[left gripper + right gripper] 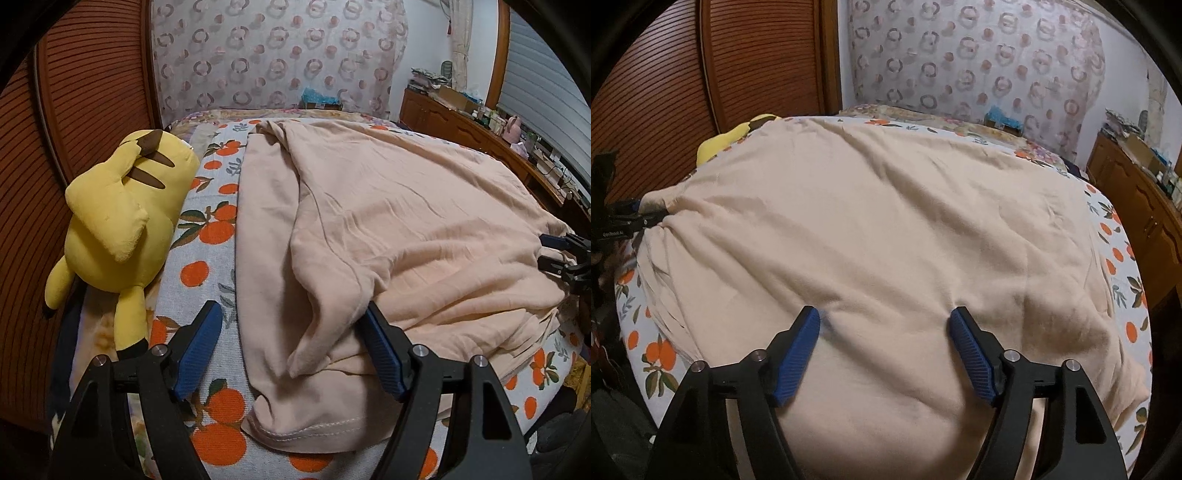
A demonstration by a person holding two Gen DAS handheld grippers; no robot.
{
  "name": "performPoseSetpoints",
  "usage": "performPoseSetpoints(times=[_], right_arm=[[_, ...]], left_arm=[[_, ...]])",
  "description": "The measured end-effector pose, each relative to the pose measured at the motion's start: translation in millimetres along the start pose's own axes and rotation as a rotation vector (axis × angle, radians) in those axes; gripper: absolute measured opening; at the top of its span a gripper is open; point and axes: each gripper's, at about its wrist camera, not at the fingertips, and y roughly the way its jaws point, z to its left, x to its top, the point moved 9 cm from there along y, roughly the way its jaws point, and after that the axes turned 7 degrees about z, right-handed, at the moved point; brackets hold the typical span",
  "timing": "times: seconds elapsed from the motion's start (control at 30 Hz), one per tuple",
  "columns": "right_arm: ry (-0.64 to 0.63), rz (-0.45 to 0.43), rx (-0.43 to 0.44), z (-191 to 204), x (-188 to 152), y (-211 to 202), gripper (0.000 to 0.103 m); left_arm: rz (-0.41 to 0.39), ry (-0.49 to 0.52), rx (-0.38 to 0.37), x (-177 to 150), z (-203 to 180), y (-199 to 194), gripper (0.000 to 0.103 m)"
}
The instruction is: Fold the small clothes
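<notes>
Both the left gripper (290, 332) and right gripper (884, 330) gape wide over the peach garment (406, 221), seemingly needing an even, simultaneous pinch at its near edge.

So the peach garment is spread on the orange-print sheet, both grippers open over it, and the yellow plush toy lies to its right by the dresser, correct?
Not quite. The yellow plush toy lies to the left of the peach garment, beside the brown slatted wall, not by the dresser; the left wrist view shows it. The rest holds: the garment is on the orange-print sheet, with the left gripper and right gripper open over it.
</notes>
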Motion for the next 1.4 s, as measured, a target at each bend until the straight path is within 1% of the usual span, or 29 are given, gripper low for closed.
performPoseSetpoints(times=[0.07, 0.1, 0.17, 0.2, 0.33, 0.37, 0.4, 0.43, 0.47, 0.5, 0.6, 0.77, 0.87, 0.93, 1.0, 1.1, 1.23, 1.37, 1.4], right_arm=[[-0.012, 0.006, -0.014, 1.6, 1.5, 3.3, 0.082], [-0.015, 0.009, -0.009, 2.0, 2.3, 6.1, 0.084], [-0.024, 0.014, -0.007, 4.2, 4.6, 8.7, 0.085], [-0.025, 0.015, -0.007, 3.0, 6.2, 9.8, 0.086], [-0.023, 0.014, -0.007, 2.9, 10.4, 10.6, 0.086], [-0.023, 0.014, -0.007, 2.9, 11.5, 12.6, 0.086], [-0.024, 0.014, -0.007, 2.7, 11.7, 12.8, 0.086], [-0.024, 0.015, -0.007, 2.6, 10.3, 10.3, 0.086], [-0.024, 0.015, -0.007, 2.7, 10.2, 10.3, 0.086], [-0.024, 0.015, -0.007, 2.5, 11.5, 12.7, 0.087], [-0.023, 0.015, -0.007, 2.7, 11.2, 12.4, 0.087], [-0.01, 0.015, -0.023, 0.3, 4.9, -2.2, 0.086], [0.022, -0.015, -0.025, -3.4, -0.7, -20.7, 0.086], [0.055, -0.031, -0.02, -10.4, -5.1, -29.1, 0.086], [0.086, -0.047, -0.037, -21.5, -11.4, -37.5, 0.085], [0.125, -0.06, -0.075, -39.1, -23.2, -49.2, 0.083], [0.175, -0.085, -0.092, -57.4, -39.5, -66.9, 0.083], [0.218, -0.104, -0.106, -70.7, -50.1, -79.7, 0.083], [0.227, -0.11, -0.11, -73.3, -52.1, -82.6, 0.081]], left_arm=[[0.002, -0.004, -0.013, -0.9, -2.7, -0.6, 0.077], [0.001, -0.005, -0.029, -1.1, -5.3, -2.0, 0.077], [-0.004, -0.002, -0.064, -1.2, -10.2, -4.5, 0.075], [-0.006, 0.0, -0.072, -1.3, -11.9, -4.9, 0.071], [-0.003, -0.016, -0.088, -0.5, -12.1, -3.8, 0.061], [-0.006, -0.021, -0.09, 0.2, -11.4, -3.8, 0.053], [-0.008, -0.024, -0.092, 0.9, -11.1, -4.3, 0.039], [-0.012, -0.026, -0.098, 1.5, -11.2, -4.3, 0.028], [-0.007, -0.021, -0.107, 1.5, -12.9, -3.6, 0.013], [-0.005, -0.019, -0.109, 1.7, -14.5, -4.2, 0.009], [-0.041, 0.0, -0.122, 8.2, -26.4, -15.3, 0.008], [-0.121, 0.009, -0.195, 34.6, -51.7, -37.9, 0.008], [-0.158, 0.018, -0.24, 54.4, -70.6, -46.1, 0.007], [-0.172, 0.039, -0.27, 67.1, -88.4, -50.1, 0.007], [-0.189, 0.075, -0.297, 78.6, -109.7, -54.0, 0.007], [-0.202, 0.118, -0.34, 90.4, -137.5, -58.1, 0.007], [-0.221, 0.187, -0.401, 106.9, -184.5, -65.1, 0.007], [-0.23, 0.243, -0.458, 123.5, -222.3, -74.2, 0.007], [-0.234, 0.257, -0.47, 126.9, -231.2, -78.0, 0.007]])
